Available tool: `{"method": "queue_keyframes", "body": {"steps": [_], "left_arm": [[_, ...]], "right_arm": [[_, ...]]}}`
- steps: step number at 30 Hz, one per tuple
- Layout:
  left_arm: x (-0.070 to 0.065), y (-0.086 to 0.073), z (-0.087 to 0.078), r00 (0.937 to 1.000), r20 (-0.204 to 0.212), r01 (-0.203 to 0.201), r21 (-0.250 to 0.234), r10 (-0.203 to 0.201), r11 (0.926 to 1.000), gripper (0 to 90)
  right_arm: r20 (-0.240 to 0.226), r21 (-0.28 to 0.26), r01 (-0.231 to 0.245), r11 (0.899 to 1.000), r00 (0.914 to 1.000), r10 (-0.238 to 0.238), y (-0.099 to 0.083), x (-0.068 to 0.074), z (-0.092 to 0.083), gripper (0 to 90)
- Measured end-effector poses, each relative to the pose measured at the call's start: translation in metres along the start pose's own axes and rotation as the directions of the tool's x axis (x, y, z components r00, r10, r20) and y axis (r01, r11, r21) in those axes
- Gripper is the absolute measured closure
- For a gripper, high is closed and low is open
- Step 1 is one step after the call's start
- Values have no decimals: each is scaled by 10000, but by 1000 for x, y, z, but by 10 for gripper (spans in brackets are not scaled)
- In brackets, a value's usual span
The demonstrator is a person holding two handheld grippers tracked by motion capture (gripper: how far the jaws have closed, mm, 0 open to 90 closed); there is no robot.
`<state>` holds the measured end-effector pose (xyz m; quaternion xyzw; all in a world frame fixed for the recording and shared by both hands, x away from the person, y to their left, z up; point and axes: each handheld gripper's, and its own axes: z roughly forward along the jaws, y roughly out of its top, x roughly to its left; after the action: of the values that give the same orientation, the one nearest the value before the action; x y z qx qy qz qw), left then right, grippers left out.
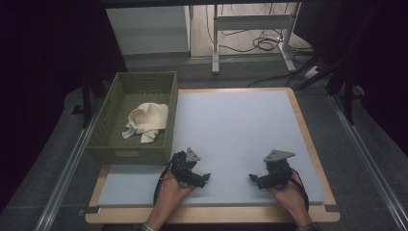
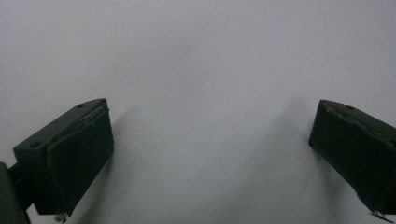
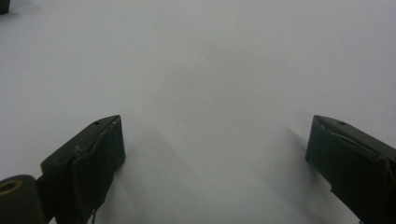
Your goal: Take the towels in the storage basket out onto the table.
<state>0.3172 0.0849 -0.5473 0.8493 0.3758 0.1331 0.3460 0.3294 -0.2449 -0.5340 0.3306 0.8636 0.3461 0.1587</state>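
A desk frame (image 1: 250,29) and cables (image 1: 262,43) stand beyond the table.

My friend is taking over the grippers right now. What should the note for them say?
Left gripper: jaws open, holding nothing, resting low over the pale grey foam mat.
Right gripper: the same, open with nothing held, facing the left one.
The crumpled cream cloth lies inside the olive-green woven basket at the mat's left edge.
Done, it seems: the cloth is in the basket.
Left: nothing obvious; neither gripper is reaching for the cloth.
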Motion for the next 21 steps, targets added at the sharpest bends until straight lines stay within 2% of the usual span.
{"method": "queue_keyframes", "body": {"steps": [21], "left_arm": [[1, 0, 0, 9999, 81, 59, -17, -59, 10000, 0]], "right_arm": [[17, -11, 8, 10000, 10000, -8, 0, 0, 0, 47]]}}
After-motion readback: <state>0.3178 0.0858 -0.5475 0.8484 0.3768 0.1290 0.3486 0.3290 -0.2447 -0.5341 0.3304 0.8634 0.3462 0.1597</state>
